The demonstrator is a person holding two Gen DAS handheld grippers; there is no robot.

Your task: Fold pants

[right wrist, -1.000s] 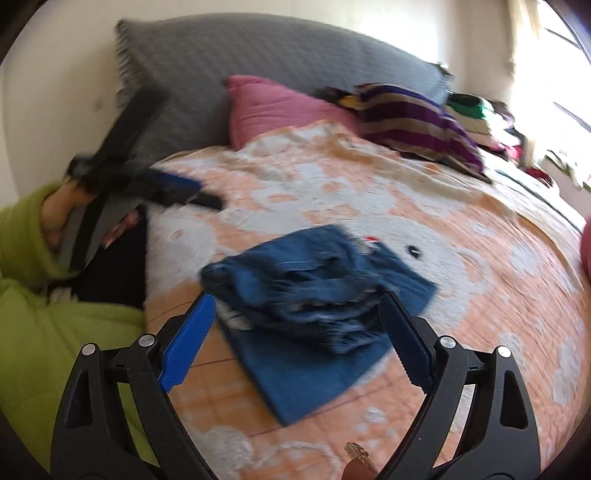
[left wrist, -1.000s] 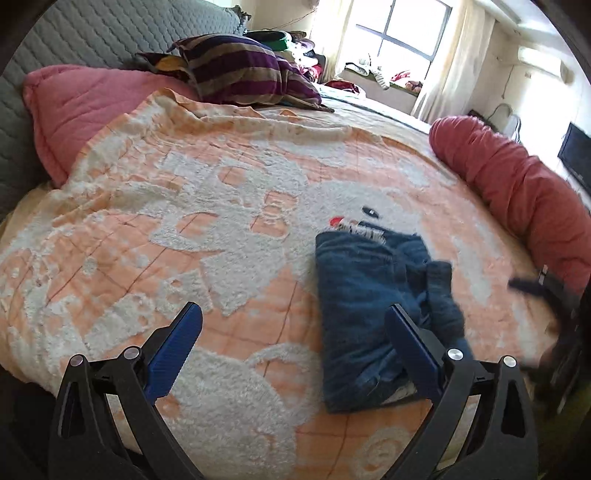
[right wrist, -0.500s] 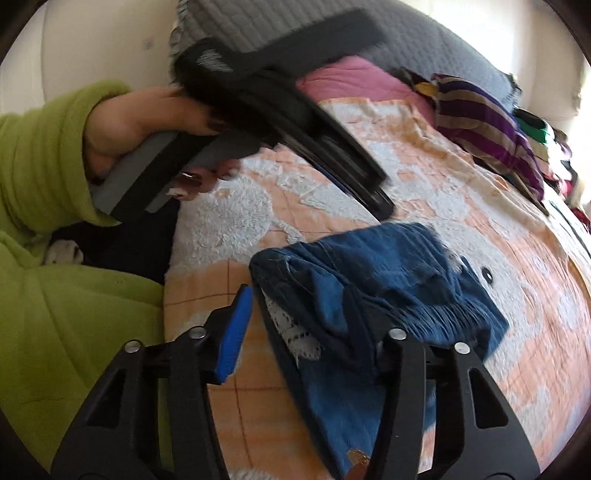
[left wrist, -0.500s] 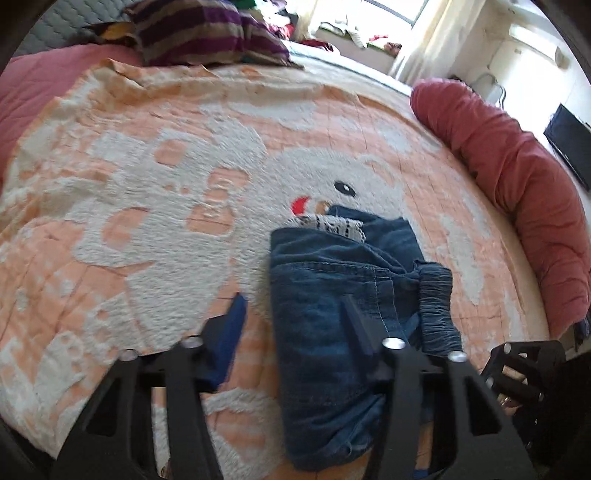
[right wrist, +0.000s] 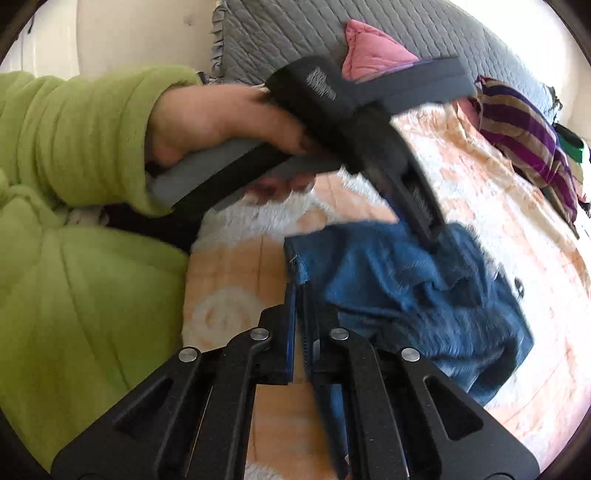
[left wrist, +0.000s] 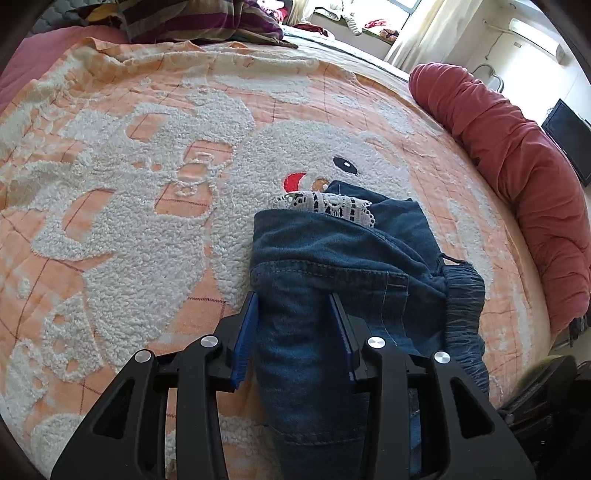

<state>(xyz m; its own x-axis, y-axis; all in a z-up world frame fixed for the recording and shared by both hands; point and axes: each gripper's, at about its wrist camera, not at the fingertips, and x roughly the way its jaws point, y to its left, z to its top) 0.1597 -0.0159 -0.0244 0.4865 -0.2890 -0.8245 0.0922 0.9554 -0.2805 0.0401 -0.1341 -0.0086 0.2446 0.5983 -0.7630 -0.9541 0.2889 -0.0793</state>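
Observation:
Folded blue denim pants (left wrist: pixel 332 266) with white lace trim (left wrist: pixel 325 205) lie on the orange and white bedspread (left wrist: pixel 147 184). My left gripper (left wrist: pixel 295 314) is shut on a thick fold of the pants at their near edge. In the right wrist view my right gripper (right wrist: pixel 298 295) is shut on the near corner of the pants (right wrist: pixel 424 295). That view also shows the left gripper's body (right wrist: pixel 369 129), held by a hand in a green sleeve, with its fingers reaching down onto the denim.
A long red bolster (left wrist: pixel 517 155) lies along the bed's right side. A striped pillow (left wrist: pixel 199 22) and a pink pillow (right wrist: pixel 373 48) rest by the grey headboard (right wrist: pixel 295 33). The person's green-clad body (right wrist: pixel 74 295) is at the bed's edge.
Both grippers moved down to the pants and closed: the left on a thick fold, the right on the near corner. Both were open a second ago.

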